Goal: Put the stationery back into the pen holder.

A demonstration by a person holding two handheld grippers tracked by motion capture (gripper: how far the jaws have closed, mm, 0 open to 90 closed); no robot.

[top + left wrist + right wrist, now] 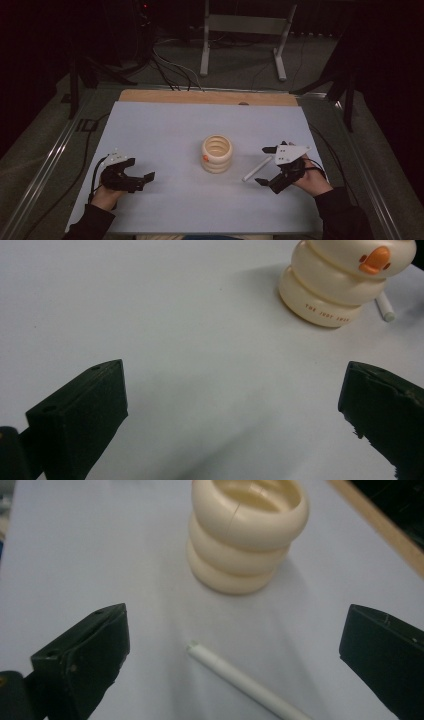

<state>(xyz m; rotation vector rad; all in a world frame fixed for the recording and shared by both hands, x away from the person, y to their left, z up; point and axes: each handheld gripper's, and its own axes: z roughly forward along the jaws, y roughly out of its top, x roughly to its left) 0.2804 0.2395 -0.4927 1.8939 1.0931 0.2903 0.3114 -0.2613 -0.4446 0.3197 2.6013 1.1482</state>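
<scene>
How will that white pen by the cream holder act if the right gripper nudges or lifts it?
The white pen looks round and smooth, lying flat on the table, so a sideways nudge would probably roll it. It seems thin, stiff and light. The open right gripper may find it slippery.

Wooden table edge (210,97), metal stand (245,30) — cables (170,70)

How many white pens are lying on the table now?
1. The white pen lies on the table, right of the cream holder, between the open jaws of the right gripper. None seems hidden.
</scene>
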